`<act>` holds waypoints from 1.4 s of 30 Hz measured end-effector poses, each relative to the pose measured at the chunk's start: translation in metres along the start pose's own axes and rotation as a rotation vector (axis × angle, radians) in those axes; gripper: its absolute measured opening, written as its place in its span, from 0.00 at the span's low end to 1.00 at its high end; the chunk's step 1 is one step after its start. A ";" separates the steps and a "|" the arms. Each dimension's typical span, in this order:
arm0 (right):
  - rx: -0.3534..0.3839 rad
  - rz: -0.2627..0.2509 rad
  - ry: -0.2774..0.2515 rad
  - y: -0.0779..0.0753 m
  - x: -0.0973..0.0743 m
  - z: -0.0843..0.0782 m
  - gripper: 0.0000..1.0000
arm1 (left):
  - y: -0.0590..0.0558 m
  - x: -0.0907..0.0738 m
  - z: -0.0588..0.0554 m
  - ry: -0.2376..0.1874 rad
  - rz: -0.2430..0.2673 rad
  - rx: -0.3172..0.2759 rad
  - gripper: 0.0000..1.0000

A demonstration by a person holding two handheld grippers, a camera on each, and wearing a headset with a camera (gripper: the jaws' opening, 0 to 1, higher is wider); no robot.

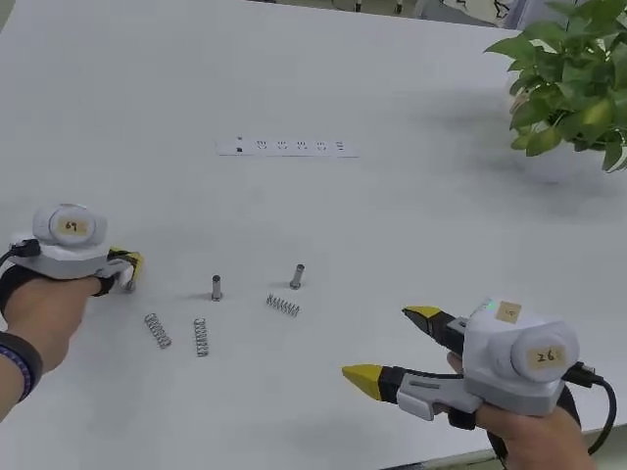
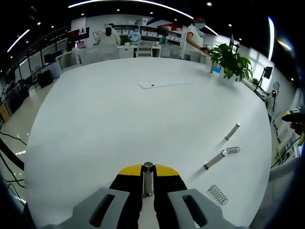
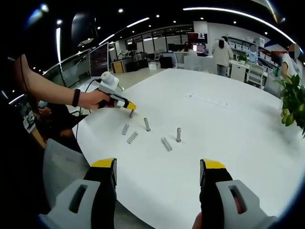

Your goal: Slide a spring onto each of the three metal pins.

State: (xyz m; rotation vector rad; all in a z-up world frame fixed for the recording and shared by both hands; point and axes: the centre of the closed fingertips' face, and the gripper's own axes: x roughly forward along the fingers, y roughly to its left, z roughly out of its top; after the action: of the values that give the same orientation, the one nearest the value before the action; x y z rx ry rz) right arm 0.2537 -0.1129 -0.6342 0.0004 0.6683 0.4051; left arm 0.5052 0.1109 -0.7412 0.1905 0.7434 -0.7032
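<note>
Clamping a pin (image 2: 148, 180), left gripper (image 2: 148, 169); right gripper (image 3: 158, 164) agape

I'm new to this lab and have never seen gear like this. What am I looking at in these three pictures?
There is no robot here. A person holds a two-jaw gripper in each hand. The head view comes from a camera on the person's head, looking down at the white table. The two round pictures come from cameras that ride on the grippers and look forward along the jaws.

The left gripper is shut on one metal pin. The right gripper is open and holds nothing.

Two more pins stand upright on the table, and three loose springs lie near them. Farther back are a power strip and a potted plant.
</note>
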 end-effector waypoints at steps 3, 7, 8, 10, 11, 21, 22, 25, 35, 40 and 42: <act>0.001 0.000 -0.005 0.000 0.000 0.001 0.70 | 0.001 -0.002 0.002 -0.002 0.002 -0.001 0.00; 0.000 0.000 -0.007 0.000 0.000 0.002 0.70 | 0.002 -0.005 0.002 -0.008 0.004 0.008 0.00; 0.000 0.000 -0.008 0.000 0.000 0.002 0.70 | 0.001 -0.006 0.001 -0.005 0.004 0.008 0.00; -0.001 0.000 -0.009 0.001 0.000 0.001 0.70 | 0.001 -0.007 0.000 -0.001 0.005 0.012 0.00; 0.000 0.000 -0.011 0.001 -0.001 0.001 0.70 | 0.001 -0.008 -0.001 -0.001 0.005 0.012 0.00; 0.000 -0.005 -0.018 0.002 -0.005 -0.001 0.70 | -0.004 -0.014 0.000 -0.008 0.005 0.023 0.00; -0.001 -0.006 -0.018 0.002 -0.005 -0.001 0.70 | -0.004 -0.014 0.000 -0.008 0.005 0.024 0.00; -0.001 -0.006 -0.019 0.003 -0.006 -0.001 0.70 | -0.007 -0.016 0.000 -0.009 0.003 0.027 0.00; -0.005 -0.002 -0.018 0.005 -0.007 -0.003 0.70 | -0.011 -0.020 -0.003 -0.006 0.001 0.034 0.00; -0.004 -0.001 -0.018 0.006 -0.007 -0.005 0.70 | -0.016 -0.022 -0.004 -0.007 -0.003 0.043 0.00; -0.004 0.000 -0.018 0.007 -0.007 -0.006 0.70 | -0.017 -0.022 -0.005 -0.006 -0.004 0.046 0.00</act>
State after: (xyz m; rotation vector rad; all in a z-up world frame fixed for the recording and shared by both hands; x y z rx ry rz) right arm 0.2427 -0.1101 -0.6337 0.0006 0.6502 0.4059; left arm 0.4796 0.1114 -0.7285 0.2285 0.7220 -0.7251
